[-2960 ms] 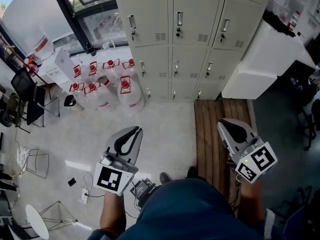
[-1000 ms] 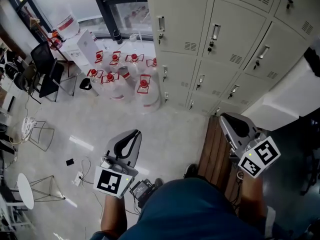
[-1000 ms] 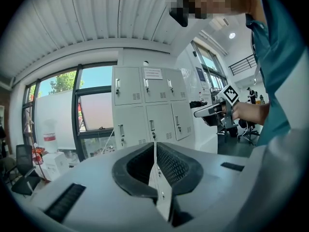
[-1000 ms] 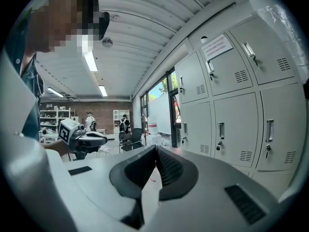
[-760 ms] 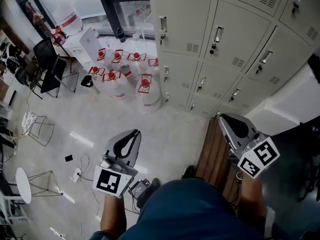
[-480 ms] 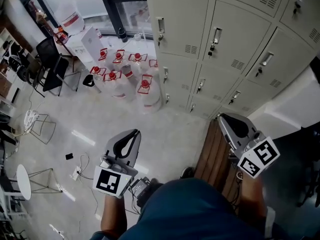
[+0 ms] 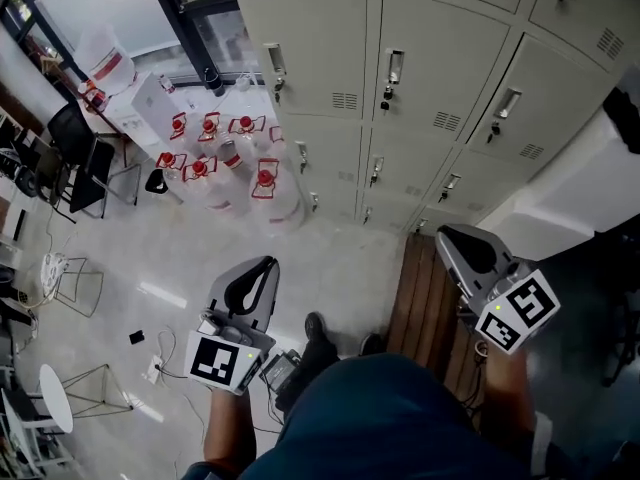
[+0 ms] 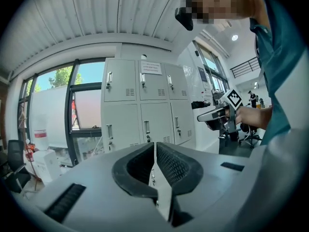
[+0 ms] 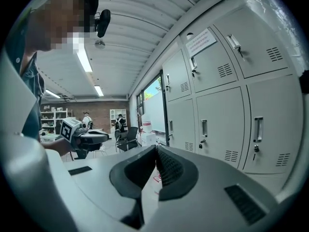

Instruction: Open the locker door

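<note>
Nearest, the left gripper (image 7: 267, 266) and the right gripper (image 7: 452, 241) are both hanging in front of the person, jaws pressed together on nothing (each gripper view is showing the ribbed pads meeting). Past them, a brown wooden slatted platform (image 7: 425, 303) is lying on the floor. The bank of beige metal lockers (image 7: 430, 78) is standing well apart at the far side, doors shut. The approach looks like the step in hand. Next, one gripper is going to need to reach a silver door handle (image 7: 396, 66), part its jaws around it and pull. The head view is laying out the floor, with clear red-capped water jugs (image 7: 235, 158) at far left. The gripper views are adding a white paper notice (image 8: 150, 67) on an upper door, which the head view is missing.
</note>
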`<state>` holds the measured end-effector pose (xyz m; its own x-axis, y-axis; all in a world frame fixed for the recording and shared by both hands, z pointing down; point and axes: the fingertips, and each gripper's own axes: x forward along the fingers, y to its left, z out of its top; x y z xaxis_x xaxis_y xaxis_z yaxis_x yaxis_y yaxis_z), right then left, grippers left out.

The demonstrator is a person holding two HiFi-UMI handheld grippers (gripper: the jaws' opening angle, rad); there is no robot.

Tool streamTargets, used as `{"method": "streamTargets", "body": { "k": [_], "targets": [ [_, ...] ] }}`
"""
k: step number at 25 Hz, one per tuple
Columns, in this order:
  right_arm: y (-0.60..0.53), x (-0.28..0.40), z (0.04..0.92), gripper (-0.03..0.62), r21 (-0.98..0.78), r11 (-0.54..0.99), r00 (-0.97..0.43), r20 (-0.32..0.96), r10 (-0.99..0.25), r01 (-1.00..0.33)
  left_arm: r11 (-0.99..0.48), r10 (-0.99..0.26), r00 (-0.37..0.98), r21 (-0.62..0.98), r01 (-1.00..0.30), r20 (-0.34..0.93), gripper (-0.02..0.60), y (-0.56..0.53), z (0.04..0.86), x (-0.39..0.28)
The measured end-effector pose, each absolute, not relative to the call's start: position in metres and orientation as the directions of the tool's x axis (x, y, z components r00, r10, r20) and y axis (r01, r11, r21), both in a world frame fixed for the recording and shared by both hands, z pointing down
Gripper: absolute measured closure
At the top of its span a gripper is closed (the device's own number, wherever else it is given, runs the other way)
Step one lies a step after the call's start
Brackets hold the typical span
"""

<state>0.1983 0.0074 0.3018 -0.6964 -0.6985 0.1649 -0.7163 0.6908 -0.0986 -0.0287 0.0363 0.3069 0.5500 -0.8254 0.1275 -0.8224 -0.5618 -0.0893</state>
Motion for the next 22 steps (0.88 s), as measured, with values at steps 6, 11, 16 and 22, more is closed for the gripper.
{"method": "streamTargets", "body": {
  "k": [6,11,16,22],
  "targets": [
    [-0.006,0.199,0.298,0.559,-0.099,0.623,-0.630,0.174,-0.757,-0.776,-0.649,-0.760,0.640,-0.087,-0.756,0.114,0.551,-0.005,0.303,-0.021],
    [-0.024,0.188,0.295,0.559,-0.097,0.575,-0.583,0.180,-0.792,-0.812,-0.693,-0.720,0.684,-0.087,-0.715,0.118,0.551,-0.036,0.303,-0.033],
    [-0.038,0.170,0.297,0.559,-0.100,0.548,-0.557,0.191,-0.809,-0.830,-0.721,-0.692,0.711,-0.070,-0.689,0.125,0.551,-0.058,0.308,-0.048],
    [-0.054,0.151,0.295,0.559,-0.097,0.513,-0.522,0.189,-0.832,-0.853,-0.745,-0.666,0.734,-0.070,-0.663,0.131,0.551,-0.082,0.309,-0.069]
  ]
}}
